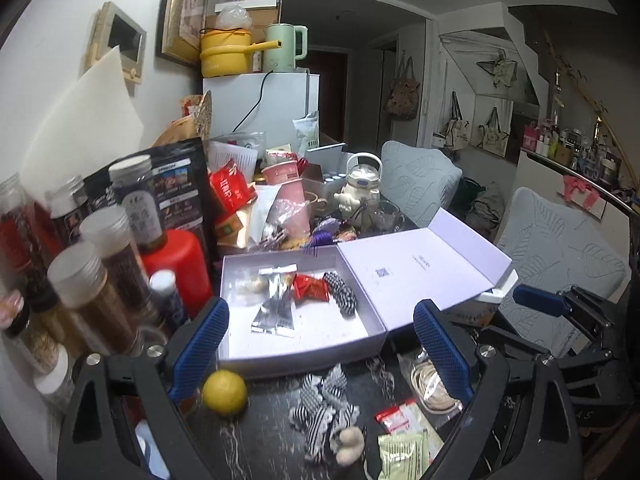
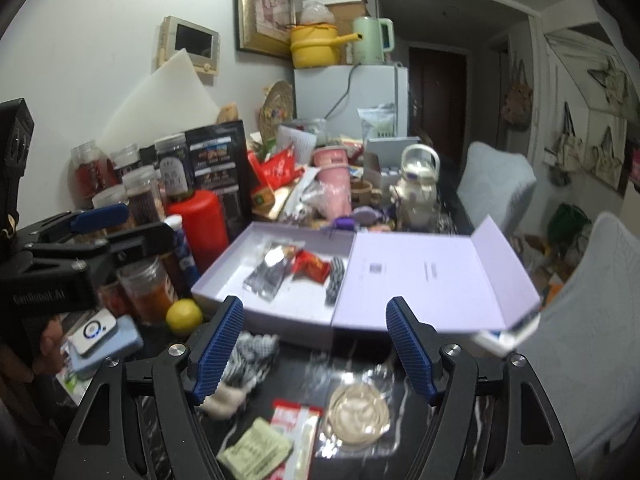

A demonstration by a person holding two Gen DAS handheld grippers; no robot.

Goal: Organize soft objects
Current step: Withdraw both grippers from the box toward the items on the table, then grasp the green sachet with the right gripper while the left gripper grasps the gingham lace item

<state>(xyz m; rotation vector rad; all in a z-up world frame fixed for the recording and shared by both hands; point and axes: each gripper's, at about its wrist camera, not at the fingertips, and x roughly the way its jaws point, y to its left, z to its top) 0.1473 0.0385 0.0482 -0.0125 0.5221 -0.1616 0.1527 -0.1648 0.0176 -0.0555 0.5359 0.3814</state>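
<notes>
An open lilac box holds silver sachets, a red packet and a black-and-white checked hair tie. My left gripper stands open just in front of the box, with nothing between its pads. Below it on the dark table lies a striped fabric scrunchie with a cream plush piece. My right gripper is open too, over the table before the box. The striped scrunchie lies by its left finger; a clear bag with a cream coil lies below it.
A lemon sits at the box's front left corner. Jars and a red bottle crowd the left. Green and red-white sachets lie near the front. The box lid lies open to the right; chairs stand beyond.
</notes>
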